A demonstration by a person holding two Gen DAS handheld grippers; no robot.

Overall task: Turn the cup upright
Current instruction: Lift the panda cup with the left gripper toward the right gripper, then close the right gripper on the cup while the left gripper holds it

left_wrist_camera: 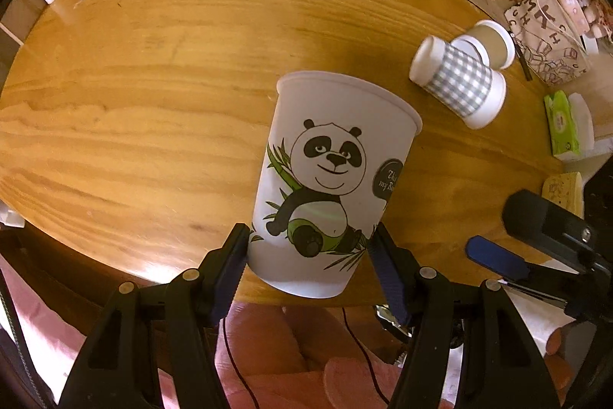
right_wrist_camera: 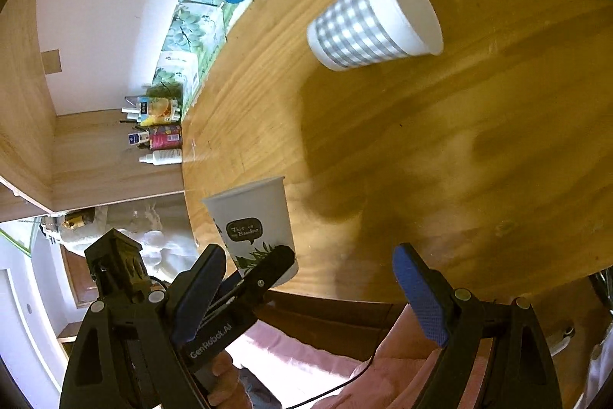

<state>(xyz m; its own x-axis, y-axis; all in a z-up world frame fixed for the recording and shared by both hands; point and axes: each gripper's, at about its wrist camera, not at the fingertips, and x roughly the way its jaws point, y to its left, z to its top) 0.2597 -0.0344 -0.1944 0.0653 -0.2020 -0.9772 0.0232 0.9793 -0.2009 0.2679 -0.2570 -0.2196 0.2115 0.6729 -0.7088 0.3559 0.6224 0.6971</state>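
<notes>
Panda cup [left_wrist_camera: 329, 175]: mouth up, slightly tilted, near the front edge of the wooden table [left_wrist_camera: 153, 94]; whether its base rests on the wood or hangs just above is hard to tell.
Left gripper [left_wrist_camera: 308, 248]: fingers clamped on the panda cup's lower sides.
Right gripper [right_wrist_camera: 306, 278]: fingers spread wide, holding nothing, just right of the panda cup.
Checked cup [left_wrist_camera: 458, 85]: lying on its side, well apart, touching a brown cup [left_wrist_camera: 492, 45].

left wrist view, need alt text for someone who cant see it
The left tool grips a white panda cup near its base, rim up, above a wooden table. Behind it, a grey checked cup lies on its side; the right tool shows at right.
</notes>
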